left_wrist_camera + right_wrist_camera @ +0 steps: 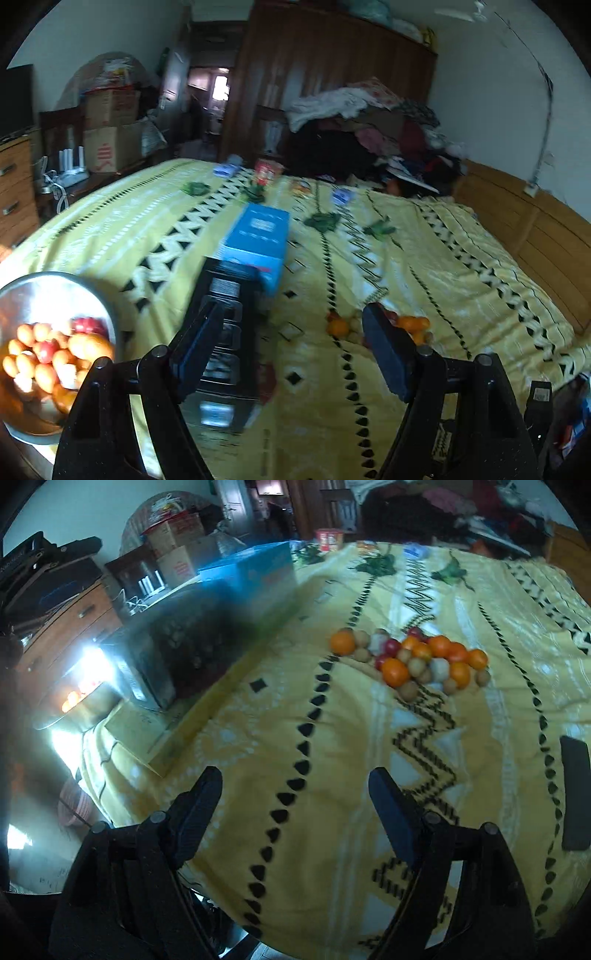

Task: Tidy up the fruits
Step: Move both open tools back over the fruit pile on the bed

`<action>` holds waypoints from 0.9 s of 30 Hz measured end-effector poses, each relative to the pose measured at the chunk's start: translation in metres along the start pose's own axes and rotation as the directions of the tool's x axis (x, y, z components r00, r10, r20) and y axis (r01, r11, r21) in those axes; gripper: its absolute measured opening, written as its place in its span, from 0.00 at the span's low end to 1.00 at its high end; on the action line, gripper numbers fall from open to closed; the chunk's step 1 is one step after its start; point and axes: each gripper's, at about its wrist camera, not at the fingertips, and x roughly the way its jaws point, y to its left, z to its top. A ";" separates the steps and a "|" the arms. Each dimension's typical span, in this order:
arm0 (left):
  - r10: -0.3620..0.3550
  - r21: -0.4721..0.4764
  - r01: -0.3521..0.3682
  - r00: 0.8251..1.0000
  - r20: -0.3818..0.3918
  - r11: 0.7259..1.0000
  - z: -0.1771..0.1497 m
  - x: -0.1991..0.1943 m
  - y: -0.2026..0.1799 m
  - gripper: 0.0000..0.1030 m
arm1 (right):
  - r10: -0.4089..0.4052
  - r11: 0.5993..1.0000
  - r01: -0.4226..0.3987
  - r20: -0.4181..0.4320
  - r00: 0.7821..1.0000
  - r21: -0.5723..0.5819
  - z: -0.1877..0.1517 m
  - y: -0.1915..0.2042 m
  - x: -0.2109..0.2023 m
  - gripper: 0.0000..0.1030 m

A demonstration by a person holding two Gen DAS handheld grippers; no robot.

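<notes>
A pile of loose fruit (413, 657), oranges mixed with small red and tan ones, lies on the yellow patterned blanket (332, 757). My right gripper (295, 775) hovers over the blanket short of that pile, open, with only cloth between its fingers. In the left wrist view the same fruit pile (340, 326) shows partly behind the right finger. A metal bowl (92, 291) holding several fruits sits at the lower left. My left gripper (293, 310) is open over the blanket, with nothing between its fingers. The metal bowl (96, 701) also appears at the left of the right wrist view.
A black box (225, 332) and a blue box (258, 236) lie end to end on the bed, right of the bowl. Green leaves, small packets and a red tin sit further back. Heaped clothes fill the far end. A flat black object (574, 794) lies at the right.
</notes>
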 end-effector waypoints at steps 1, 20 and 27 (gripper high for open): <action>-0.036 -0.007 0.036 0.998 -0.050 0.999 -0.007 0.021 -0.012 0.77 | -0.006 1.000 0.006 0.002 1.000 0.019 -0.002 -0.009 -0.003 0.79; -0.157 0.004 0.182 0.859 -0.487 0.983 -0.105 0.242 -0.148 0.32 | -0.049 0.957 0.043 0.017 0.999 0.287 -0.044 -0.137 -0.013 0.71; -0.121 0.029 0.155 0.863 -0.490 0.988 -0.115 0.264 -0.154 0.31 | -0.051 0.956 0.044 0.016 0.999 0.289 -0.045 -0.148 -0.010 0.68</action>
